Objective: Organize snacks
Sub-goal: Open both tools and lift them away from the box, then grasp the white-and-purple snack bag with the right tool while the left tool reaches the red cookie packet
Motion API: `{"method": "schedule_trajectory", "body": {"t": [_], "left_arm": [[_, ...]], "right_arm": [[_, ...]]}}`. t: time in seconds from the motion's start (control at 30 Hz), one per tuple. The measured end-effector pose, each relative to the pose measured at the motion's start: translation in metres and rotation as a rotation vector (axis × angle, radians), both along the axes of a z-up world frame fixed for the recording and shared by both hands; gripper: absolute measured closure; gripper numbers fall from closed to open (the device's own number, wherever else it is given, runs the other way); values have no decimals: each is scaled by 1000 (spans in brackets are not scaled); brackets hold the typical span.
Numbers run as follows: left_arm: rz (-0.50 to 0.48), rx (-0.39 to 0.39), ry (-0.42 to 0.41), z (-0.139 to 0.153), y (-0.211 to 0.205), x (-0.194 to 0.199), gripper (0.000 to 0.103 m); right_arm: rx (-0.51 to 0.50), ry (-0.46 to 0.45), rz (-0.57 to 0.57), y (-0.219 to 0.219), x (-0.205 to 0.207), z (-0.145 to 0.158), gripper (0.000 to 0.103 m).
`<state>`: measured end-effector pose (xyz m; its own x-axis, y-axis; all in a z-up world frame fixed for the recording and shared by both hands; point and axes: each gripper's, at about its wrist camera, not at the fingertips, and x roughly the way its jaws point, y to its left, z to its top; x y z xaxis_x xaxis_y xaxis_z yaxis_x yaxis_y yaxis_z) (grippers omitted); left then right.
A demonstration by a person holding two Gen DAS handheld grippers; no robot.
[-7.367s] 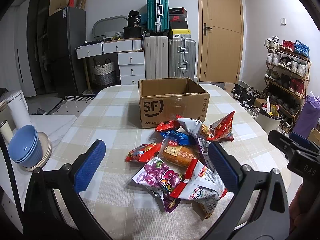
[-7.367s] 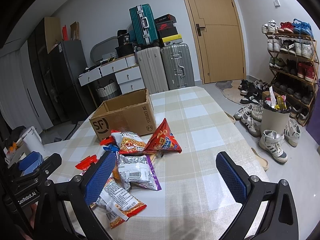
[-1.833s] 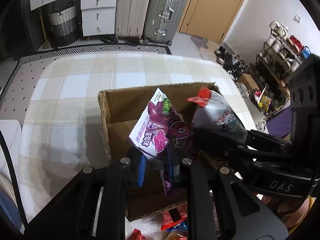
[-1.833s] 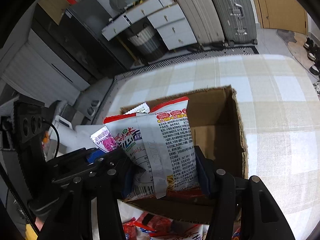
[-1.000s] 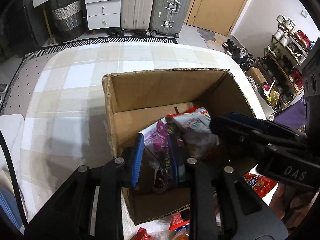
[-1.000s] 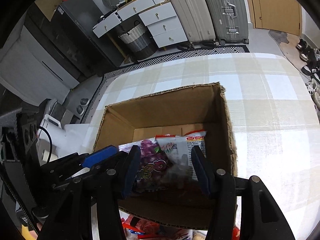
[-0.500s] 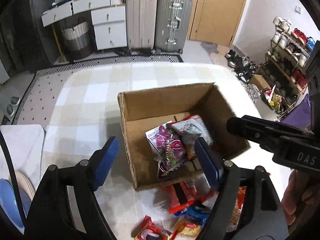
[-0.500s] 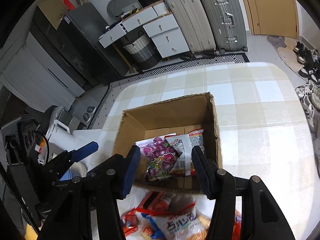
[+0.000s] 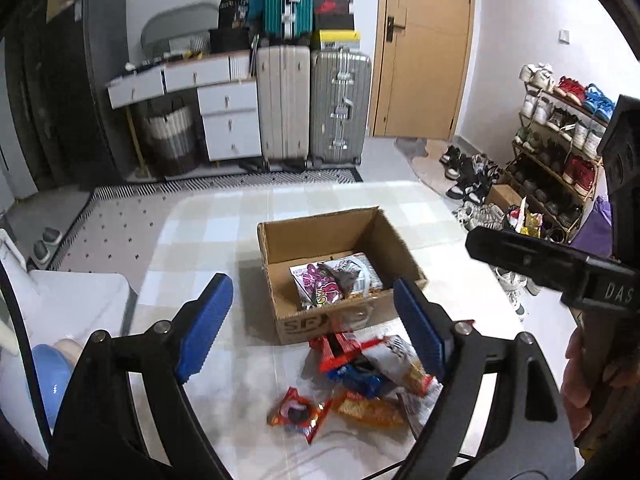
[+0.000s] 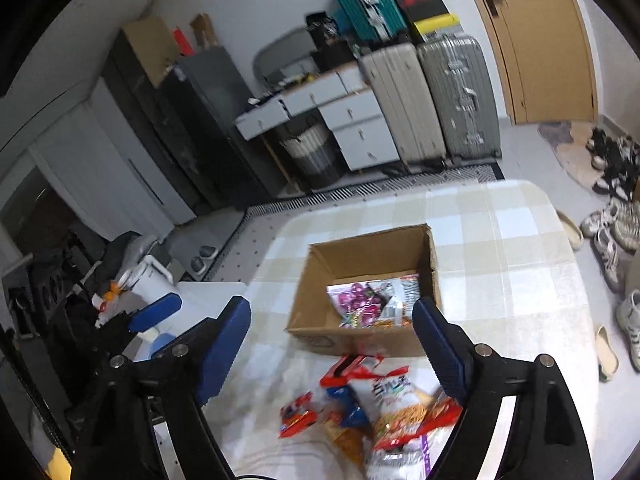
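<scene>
— Lying in the cardboard box, what do you count?

— Two packets flat on its floor: a purple-and-white snack bag and a grey-and-white bag overlapping its right edge. They sit toward the near wall; the far half of the box floor is bare cardboard. The box top is open, its flaps out of the way.

— And the rest of the snacks?

— A loose pile on the counter, just in front of the box's near wall. A red packet lies at the pile's left edge, a blue one in the middle, a white bag with red trim on the right. The nearest packets almost touch the box.

— Both tongs?

— Left tongs spread wide, nothing between the blue pads, held above the pile and box. Right tongs likewise released and empty, over the same spot. The right tool's black body shows at the right of the left camera's view, clear of the box.

— Room around the box?

— Checked cloth lies bare behind it and to its right, up to the counter's rounded edge. Left of the counter stands a white surface with a blue bowl. Suitcases and drawers stand well back against the wall.
</scene>
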<state>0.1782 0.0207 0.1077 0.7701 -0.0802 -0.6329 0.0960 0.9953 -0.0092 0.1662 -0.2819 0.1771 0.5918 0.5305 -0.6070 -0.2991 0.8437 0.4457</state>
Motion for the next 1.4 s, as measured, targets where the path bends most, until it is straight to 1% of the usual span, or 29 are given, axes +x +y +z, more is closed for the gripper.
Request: {"method": "schedule_trajectory", "body": {"t": [0.1,0.13,0.2,0.23,0.27,0.33,0.4,0.5,0.6,0.67,0.77,0.83,0.93,1.0,1.07,1.17,1.27,1.33,1.37,1.4], "left_arm": [[4,0,-35,18,-5,-36,19],[11,6,-51,25,-7,-51,17],[23,25,-86,37,-11,-79,13],[28,31,-101,40,-11,-89,4],[35,37,-118,44,-12,-101,1],[41,44,-153,52,-13,-128,1],[35,39,-169,57,-14,-150,1],[48,18,-201,61,-11,-182,1],[54,-9,-215,57,-7,-201,1],[57,-20,-228,52,-4,-216,1],[64,-16,-261,35,2,-230,1],[79,-16,-264,17,9,-227,1],[86,-59,-229,-13,21,-209,1],[101,-74,-223,-32,28,-201,1],[116,-56,-237,-50,33,-186,1],[115,-43,-206,-73,37,-159,1],[109,-70,-160,-96,41,-138,1],[111,-73,-116,-108,41,-124,1],[112,-77,-110,-110,41,-118,1],[122,-84,-124,-111,43,-115,1]], "right_arm": [[-14,-68,12,2,-37,16,14],[-16,-90,13,2,-48,20,13],[-20,-148,11,1,-73,29,13],[-18,-177,9,1,-86,32,12],[-13,-200,8,-1,-96,34,12],[-6,-232,14,-3,-116,37,12],[-4,-259,12,-5,-134,37,12],[-9,-299,11,-8,-155,34,12],[-21,-328,11,-9,-172,27,11],[-34,-347,5,-9,-183,20,11],[-48,-379,-3,-9,-198,5,11],[-64,-396,-5,-7,-203,-7,11],[-86,-423,-4,-5,-205,-24,11],[-86,-424,6,-4,-202,-39,11],[-90,-402,10,-3,-193,-50,11],[-81,-375,12,-4,-181,-69,11],[-76,-336,4,-6,-169,-91,11],[-73,-281,23,-4,-160,-106,11],[-79,-263,27,-3,-156,-110,11],[-92,-246,30,-2,-154,-115,11]]}}
